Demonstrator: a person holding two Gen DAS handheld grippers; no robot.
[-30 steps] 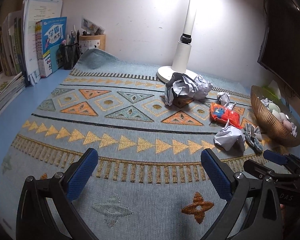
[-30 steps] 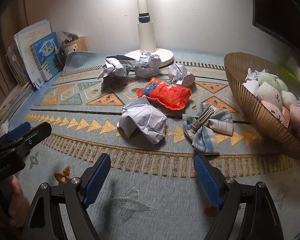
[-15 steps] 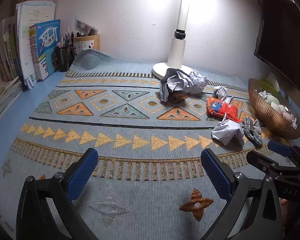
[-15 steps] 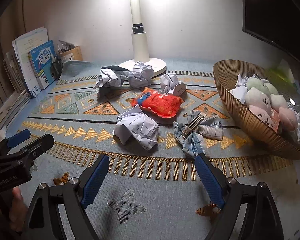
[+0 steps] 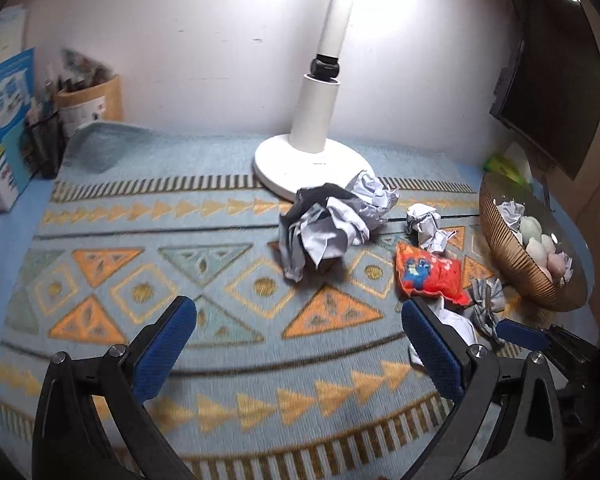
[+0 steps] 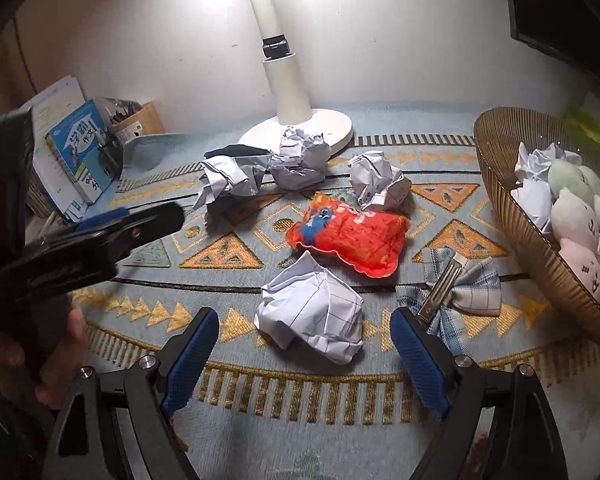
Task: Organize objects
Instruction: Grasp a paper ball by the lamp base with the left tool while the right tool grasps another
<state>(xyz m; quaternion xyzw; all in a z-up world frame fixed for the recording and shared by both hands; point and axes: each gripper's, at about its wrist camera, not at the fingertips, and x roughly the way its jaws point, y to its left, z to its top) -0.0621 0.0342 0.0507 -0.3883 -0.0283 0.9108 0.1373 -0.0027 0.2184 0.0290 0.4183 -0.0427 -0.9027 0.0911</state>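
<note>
Several crumpled paper balls lie on the patterned mat. The nearest paper ball point(image 6: 312, 314) sits just beyond my right gripper point(image 6: 305, 354), whose blue-padded jaws stand open and empty. Behind it are a red snack packet point(image 6: 350, 236), a plaid bow hair clip point(image 6: 450, 298) and more paper wads point(image 6: 376, 180) near the lamp base. My left gripper point(image 5: 300, 346) is open and empty over the mat, short of a large crumpled wad point(image 5: 324, 230). A woven brown basket point(image 6: 540, 256) at the right holds plush toys and paper.
A white lamp point(image 5: 316, 152) stands at the back of the mat. Books point(image 6: 80, 156) and a pen holder point(image 5: 44, 144) line the left edge. A dark monitor point(image 5: 556, 72) hangs at the right. A hand point(image 6: 40, 356) holds the left gripper at the left of the right wrist view.
My left gripper has moved forward and to the right, closer to the paper wads and lamp. The right gripper has come nearer to the closest paper ball. Both stay open.
</note>
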